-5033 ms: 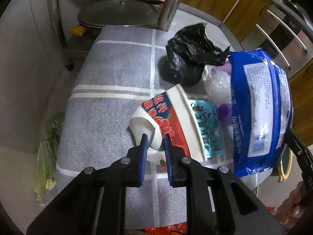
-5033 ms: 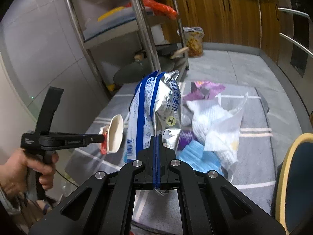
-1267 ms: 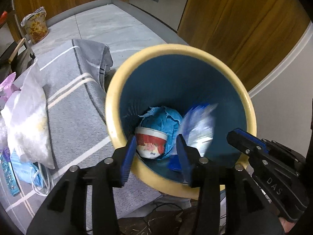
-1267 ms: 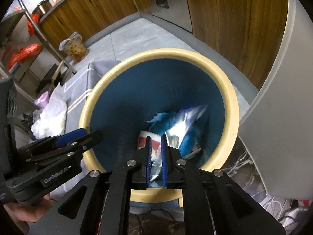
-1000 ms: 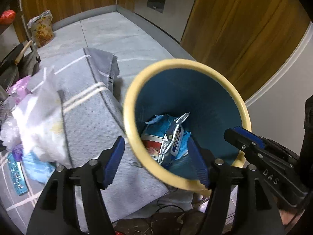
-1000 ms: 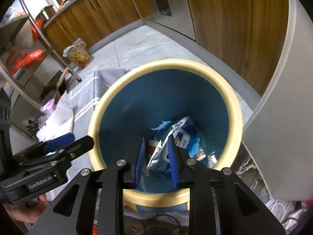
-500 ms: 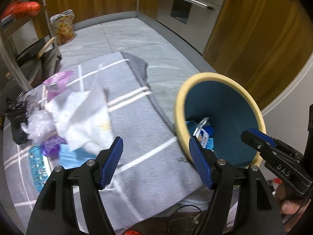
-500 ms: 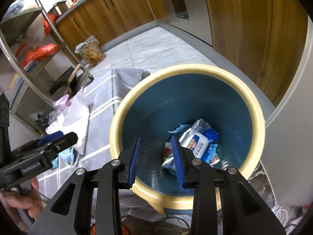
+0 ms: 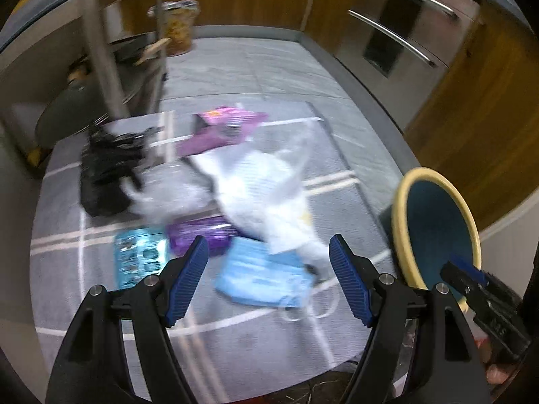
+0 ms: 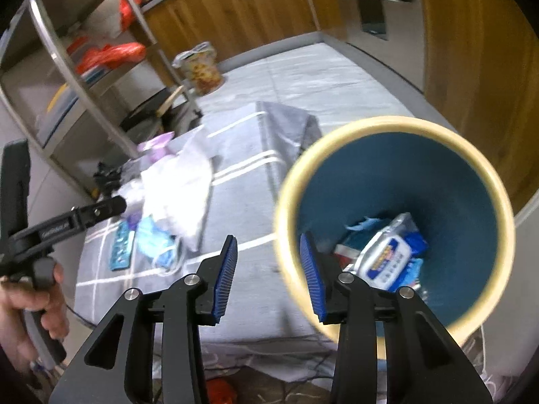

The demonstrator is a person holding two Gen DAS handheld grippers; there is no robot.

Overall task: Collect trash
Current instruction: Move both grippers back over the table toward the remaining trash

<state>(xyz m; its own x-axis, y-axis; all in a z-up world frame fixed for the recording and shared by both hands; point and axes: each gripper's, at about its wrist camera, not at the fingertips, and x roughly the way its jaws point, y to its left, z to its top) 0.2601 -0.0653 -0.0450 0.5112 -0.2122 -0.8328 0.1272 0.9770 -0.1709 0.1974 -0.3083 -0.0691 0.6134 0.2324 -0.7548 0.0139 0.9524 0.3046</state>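
My left hand-held gripper wide, empty, jaws just opening; right hand-held gripper partly spread, empty, opening too. Bin right of table holds wipes pack. Left: blue mask, long axis across view; white bag; black bag farthest.

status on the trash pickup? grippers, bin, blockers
Left gripper open, empty, over the blue mask. Right gripper empty, jaws just opening beside the bin. Wipes pack in bin; wrappers on the grey cloth. No blockers.

left gripper – jaws wide, right gripper – opening
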